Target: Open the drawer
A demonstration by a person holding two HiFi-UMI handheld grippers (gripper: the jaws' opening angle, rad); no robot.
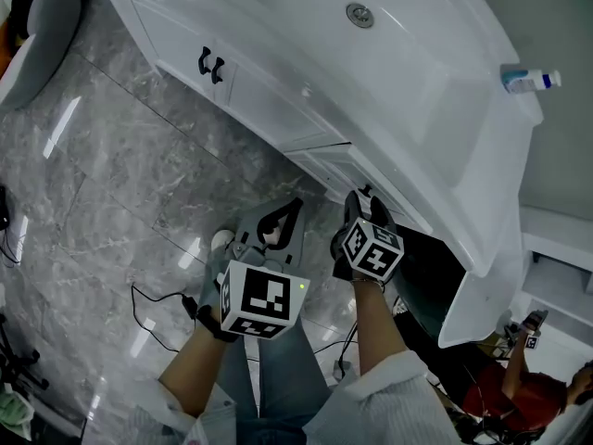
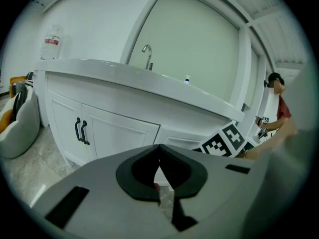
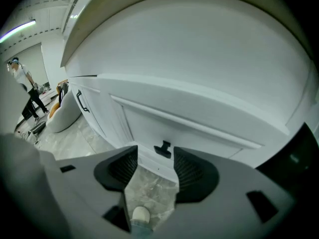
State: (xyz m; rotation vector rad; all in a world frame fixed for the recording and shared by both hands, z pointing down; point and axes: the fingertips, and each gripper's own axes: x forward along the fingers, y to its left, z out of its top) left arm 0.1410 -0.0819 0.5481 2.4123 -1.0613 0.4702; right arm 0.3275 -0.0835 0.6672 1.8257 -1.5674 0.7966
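The white drawer front [image 3: 209, 133] of the vanity fills the right gripper view, with a small black handle [image 3: 163, 149] low at its middle. My right gripper [image 3: 155, 159] is open. The handle sits just beyond its tips, in line with the gap, and the pads do not touch it. In the head view the right gripper [image 1: 363, 198] points down at the cabinet base under the white countertop [image 1: 435, 109]. My left gripper [image 1: 295, 206] hangs beside it to the left over the floor, away from the cabinet. The left gripper [image 2: 159, 148] is shut, tips touching, with nothing in it.
Two cabinet doors with paired black handles [image 1: 211, 65] stand left of the drawer. A small bottle [image 1: 530, 80] lies on the counter by the sink drain [image 1: 359, 15]. A black cable [image 1: 153, 315] runs over the marble floor. A grey beanbag [image 2: 17, 128] sits far left and a person [image 2: 280, 108] at right.
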